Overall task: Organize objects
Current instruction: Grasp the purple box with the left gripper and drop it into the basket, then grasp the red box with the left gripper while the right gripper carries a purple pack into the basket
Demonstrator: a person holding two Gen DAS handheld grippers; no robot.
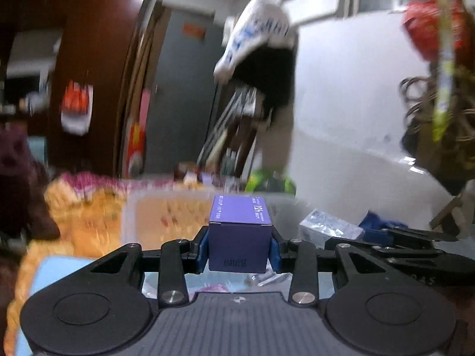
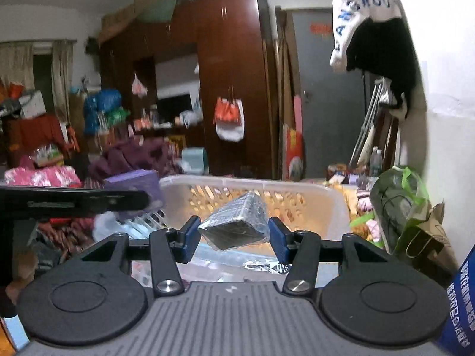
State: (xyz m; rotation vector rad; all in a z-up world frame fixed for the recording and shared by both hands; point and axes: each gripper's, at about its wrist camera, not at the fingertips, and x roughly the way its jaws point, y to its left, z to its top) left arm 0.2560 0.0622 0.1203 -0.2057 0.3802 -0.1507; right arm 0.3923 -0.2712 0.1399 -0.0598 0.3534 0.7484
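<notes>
A purple box (image 1: pixel 240 231) hangs in the air between the blue pads (image 1: pixel 202 249) of my left gripper (image 1: pixel 240 247), which is shut on its two sides. My right gripper (image 2: pixel 234 237) is shut on a dark packet wrapped in clear plastic (image 2: pixel 234 225), held tilted above the clutter. Just beyond both stands a white translucent basket (image 2: pixel 326 198), its slotted wall facing me. In the right wrist view the left gripper (image 2: pixel 139 200) with the purple box (image 2: pixel 136 182) shows at the left edge. The left wrist view is blurred and shows the wrapped packet (image 1: pixel 329 227) at its right.
A green bag (image 2: pixel 397 204) and a paper bag (image 2: pixel 427 237) stand against the white wall on the right. A white tote bag (image 2: pixel 356 20) hangs over dark clothing. Piled clothes (image 2: pixel 130 154) and a brown wardrobe (image 2: pixel 231 74) fill the back. A blue package (image 2: pixel 457 302) sits near right.
</notes>
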